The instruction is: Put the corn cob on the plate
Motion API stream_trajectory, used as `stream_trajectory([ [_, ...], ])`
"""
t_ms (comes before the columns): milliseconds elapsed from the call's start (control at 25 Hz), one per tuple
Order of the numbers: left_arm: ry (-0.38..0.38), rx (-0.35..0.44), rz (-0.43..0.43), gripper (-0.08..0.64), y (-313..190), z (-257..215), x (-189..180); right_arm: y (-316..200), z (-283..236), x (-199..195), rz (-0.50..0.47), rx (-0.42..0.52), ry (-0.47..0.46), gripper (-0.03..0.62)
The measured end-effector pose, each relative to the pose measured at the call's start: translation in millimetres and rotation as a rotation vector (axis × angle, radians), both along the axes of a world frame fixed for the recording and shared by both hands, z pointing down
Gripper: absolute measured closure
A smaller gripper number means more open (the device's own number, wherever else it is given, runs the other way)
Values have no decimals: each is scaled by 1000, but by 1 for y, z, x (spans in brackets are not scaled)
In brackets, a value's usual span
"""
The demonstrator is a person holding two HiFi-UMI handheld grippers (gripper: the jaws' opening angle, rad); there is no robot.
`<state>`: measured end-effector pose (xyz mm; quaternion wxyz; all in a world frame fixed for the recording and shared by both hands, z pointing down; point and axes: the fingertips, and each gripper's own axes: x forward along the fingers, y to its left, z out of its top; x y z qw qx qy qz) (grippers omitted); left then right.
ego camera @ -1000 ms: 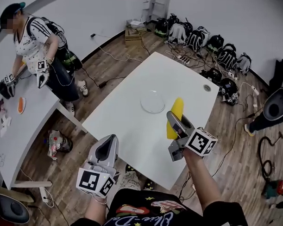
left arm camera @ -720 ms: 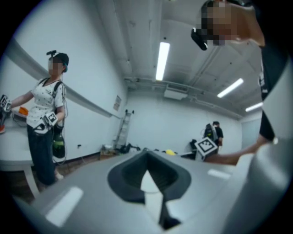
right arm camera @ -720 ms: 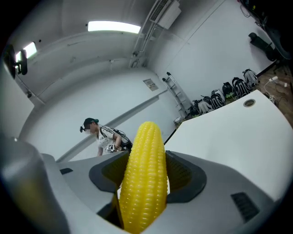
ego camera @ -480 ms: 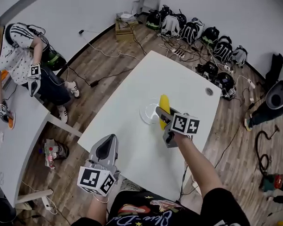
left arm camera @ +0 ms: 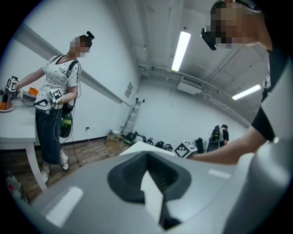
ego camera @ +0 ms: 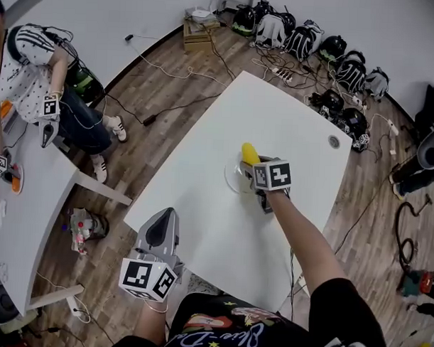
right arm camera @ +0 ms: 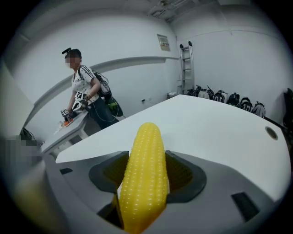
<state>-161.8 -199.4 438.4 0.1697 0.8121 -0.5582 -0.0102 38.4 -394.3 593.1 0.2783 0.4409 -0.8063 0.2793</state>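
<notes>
Corn cob [ego camera: 250,153] moved over plate [ego camera: 232,180] — right tool [ego camera: 253,166] pinching it | left tool [ego camera: 166,219] closed

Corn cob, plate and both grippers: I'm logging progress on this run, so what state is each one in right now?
corn cob: clamped in the right gripper, held above the plate, not yet set down.
right gripper: shut on the corn cob.
left gripper: jaws together, nothing between them, held away from the plate.
plate: on the white table, nothing on its visible part.
</notes>
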Motion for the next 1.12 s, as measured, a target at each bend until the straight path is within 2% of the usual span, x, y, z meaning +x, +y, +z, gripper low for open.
stream_trajectory([
  [200,-17,4,23,571,-4,-2,1,0,17,-6,-26,-24,78,331],
  [320,-25,-6,28,571,-1,-2,2,4,22,-8,-89,-21,133,330],
  [400,-35,-10,34,571,0,-4,3,5,21,-12,-124,-14,123,330],
  [480,-47,-3,41,571,3,-9,5,5,14,-11,-119,7,85,329],
  [560,-55,9,44,571,7,-16,7,5,-4,0,-56,58,31,328],
  [720,-71,64,50,571,12,-36,17,29,-78,39,169,240,-213,330],
  [840,-80,115,75,571,14,-51,33,73,-124,69,252,340,-346,330],
  [920,-84,138,97,571,17,-57,45,105,-143,85,267,391,-366,330],
  [1040,-84,167,128,571,22,-67,62,147,-169,100,247,481,-322,332],
  [1080,-82,175,138,571,24,-70,67,158,-177,102,236,511,-312,373],
  [1120,-80,181,148,571,25,-72,72,170,-185,103,228,538,-312,501],
])
